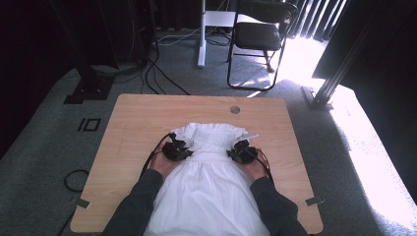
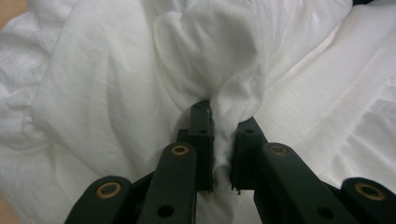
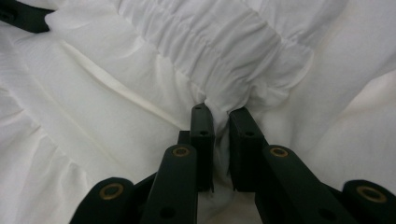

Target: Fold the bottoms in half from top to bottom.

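Observation:
A white dress [image 1: 206, 177] lies lengthwise on the wooden table [image 1: 133, 118], bodice toward the far side, skirt running off the near edge. My left gripper [image 1: 183, 150] sits at the dress's left side near the waist, shut on a pinched fold of the white dress [image 2: 116, 93]; the cloth bunches between the left gripper's [image 2: 223, 126] jaws. My right gripper [image 1: 237, 151] mirrors it at the dress's right side. The right gripper [image 3: 219, 116] is shut on a bunch of the white dress [image 3: 93, 116] just below the gathered waistband [image 3: 224, 42].
A round cable hole [image 1: 234, 109] sits near the table's far edge. Black cables [image 1: 152, 155] trail from the grippers over the table. A black folding chair [image 1: 258, 37] and a white post [image 1: 201, 34] stand on the carpet beyond. Bare wood lies either side of the dress.

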Available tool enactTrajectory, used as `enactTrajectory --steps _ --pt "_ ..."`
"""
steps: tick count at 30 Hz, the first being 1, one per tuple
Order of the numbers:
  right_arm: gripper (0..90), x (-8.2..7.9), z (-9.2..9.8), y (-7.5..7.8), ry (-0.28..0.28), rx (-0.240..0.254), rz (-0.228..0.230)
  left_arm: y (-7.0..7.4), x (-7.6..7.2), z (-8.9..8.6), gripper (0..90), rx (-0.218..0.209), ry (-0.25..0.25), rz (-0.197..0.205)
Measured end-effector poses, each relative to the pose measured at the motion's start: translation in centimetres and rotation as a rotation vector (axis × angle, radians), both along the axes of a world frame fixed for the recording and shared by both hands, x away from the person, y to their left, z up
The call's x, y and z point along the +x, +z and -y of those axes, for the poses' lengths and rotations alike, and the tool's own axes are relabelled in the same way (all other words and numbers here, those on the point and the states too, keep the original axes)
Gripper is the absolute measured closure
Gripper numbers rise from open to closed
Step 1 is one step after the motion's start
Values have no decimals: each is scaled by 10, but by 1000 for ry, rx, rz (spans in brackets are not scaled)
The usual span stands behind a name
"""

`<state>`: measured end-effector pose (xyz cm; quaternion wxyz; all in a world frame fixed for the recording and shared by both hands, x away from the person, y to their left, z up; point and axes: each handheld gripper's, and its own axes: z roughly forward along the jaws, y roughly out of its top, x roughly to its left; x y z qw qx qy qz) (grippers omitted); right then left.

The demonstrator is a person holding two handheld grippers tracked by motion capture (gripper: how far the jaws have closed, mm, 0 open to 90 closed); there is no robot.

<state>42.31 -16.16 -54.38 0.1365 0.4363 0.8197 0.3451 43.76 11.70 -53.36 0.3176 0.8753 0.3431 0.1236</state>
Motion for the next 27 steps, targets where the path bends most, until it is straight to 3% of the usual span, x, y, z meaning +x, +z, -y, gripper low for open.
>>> enactTrajectory --steps 3,4,7,9,10,14,20,21,24,25,27 --pt "817 12 0 0 -18 2 0 2 12 5 829 23 18 -1" --pt "816 28 1 1 -47 10 -7 4 25 11 829 39 55 -17" --pt "816 43 3 1 -88 35 -31 7 39 20 829 83 88 -13" --pt "816 49 3 1 -103 44 -37 7 39 20 829 83 88 -13" --pt "816 59 3 2 -133 53 -53 9 50 26 829 102 131 -14" --pt "818 69 -2 3 -174 26 -39 9 56 29 830 103 156 -8" --pt "832 67 -4 7 -161 0 -20 20 50 21 853 42 121 7" --pt "834 65 -2 10 -154 8 -8 30 46 16 853 -1 110 22" --pt "836 56 7 35 -123 55 76 54 38 8 861 -86 90 62" --pt "836 56 7 35 -123 55 76 54 38 8 864 -86 90 62" --pt "837 46 13 65 -97 69 167 84 25 3 864 -169 59 115"
